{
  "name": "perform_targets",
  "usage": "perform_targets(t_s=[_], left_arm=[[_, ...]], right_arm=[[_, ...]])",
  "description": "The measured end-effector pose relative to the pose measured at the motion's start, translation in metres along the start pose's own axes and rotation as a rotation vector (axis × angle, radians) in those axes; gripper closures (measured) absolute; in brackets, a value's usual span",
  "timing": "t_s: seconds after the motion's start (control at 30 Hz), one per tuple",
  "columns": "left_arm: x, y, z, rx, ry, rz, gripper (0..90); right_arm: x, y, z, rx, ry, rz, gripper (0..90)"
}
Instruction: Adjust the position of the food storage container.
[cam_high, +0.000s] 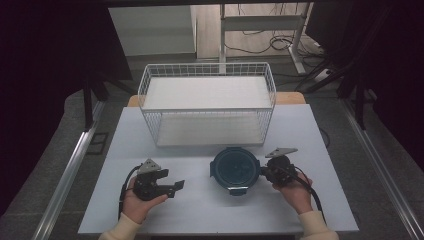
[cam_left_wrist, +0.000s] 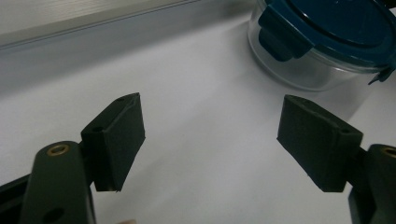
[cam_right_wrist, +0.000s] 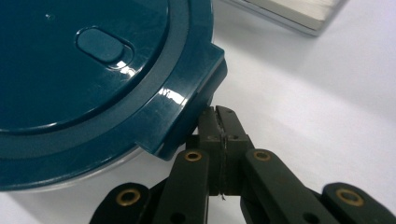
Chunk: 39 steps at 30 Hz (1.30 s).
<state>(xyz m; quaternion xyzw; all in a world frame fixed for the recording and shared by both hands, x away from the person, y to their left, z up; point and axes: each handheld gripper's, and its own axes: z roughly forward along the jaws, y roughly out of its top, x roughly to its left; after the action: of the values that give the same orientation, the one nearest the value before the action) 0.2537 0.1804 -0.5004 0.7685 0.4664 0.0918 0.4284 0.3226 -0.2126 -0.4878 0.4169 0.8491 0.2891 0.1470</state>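
While the left gripper (cam_high: 176, 186) hangs low over the white table (cam_high: 200, 210) with its jaws spread and nothing between them, the right gripper (cam_high: 263, 172) is in close, jaws pressed flat together, their tips tucked right under a latch tab (cam_right_wrist: 194, 112) of the round container (cam_high: 235, 170). That container sits on the table between the two hands, a touch nearer the right one: clear glass bowl, dark blue-green clip-on lid (cam_right_wrist: 84, 70) shut on top. From the left gripper view the glass wall (cam_left_wrist: 303, 70) looks clear, but what is inside, if anything, I can't make out; glare and the lid hide it. Whether the closed jaws actually touch the tab is hard to say, since the tab's underside is in shadow. Farther back stands the white wire basket (cam_high: 207, 105), two levels with pale boards, both bare. Beyond it, the floor, cables and table legs fade into the dark.
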Motion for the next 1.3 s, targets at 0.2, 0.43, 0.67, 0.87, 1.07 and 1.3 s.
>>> perform_targets(t_s=[0.2,0.43,0.67,0.87,1.07,1.3], left_arm=[[0.001,0.0,-0.001,-0.001,-0.001,-0.002,22.1],[0.002,0.0,-0.001,-0.004,-0.001,-0.006,22.1],[0.002,0.0,-0.001,-0.004,-0.001,-0.007,22.1],[0.002,0.0,-0.001,-0.003,0.001,-0.007,22.1],[0.002,0.0,-0.001,-0.003,0.0,-0.007,22.1],[0.002,0.0,-0.002,-0.007,-0.01,-0.011,22.1]], right_arm=[[0.011,0.003,0.004,-0.007,0.009,-0.019,89.9],[0.02,0.005,0.006,-0.016,0.012,-0.023,89.9],[0.03,0.007,0.009,-0.024,0.024,-0.039,89.9],[0.039,0.01,0.012,-0.027,0.043,-0.049,89.9],[0.046,0.012,0.016,-0.037,0.039,-0.056,89.9],[0.056,0.015,0.021,-0.057,0.033,-0.074,89.9]])
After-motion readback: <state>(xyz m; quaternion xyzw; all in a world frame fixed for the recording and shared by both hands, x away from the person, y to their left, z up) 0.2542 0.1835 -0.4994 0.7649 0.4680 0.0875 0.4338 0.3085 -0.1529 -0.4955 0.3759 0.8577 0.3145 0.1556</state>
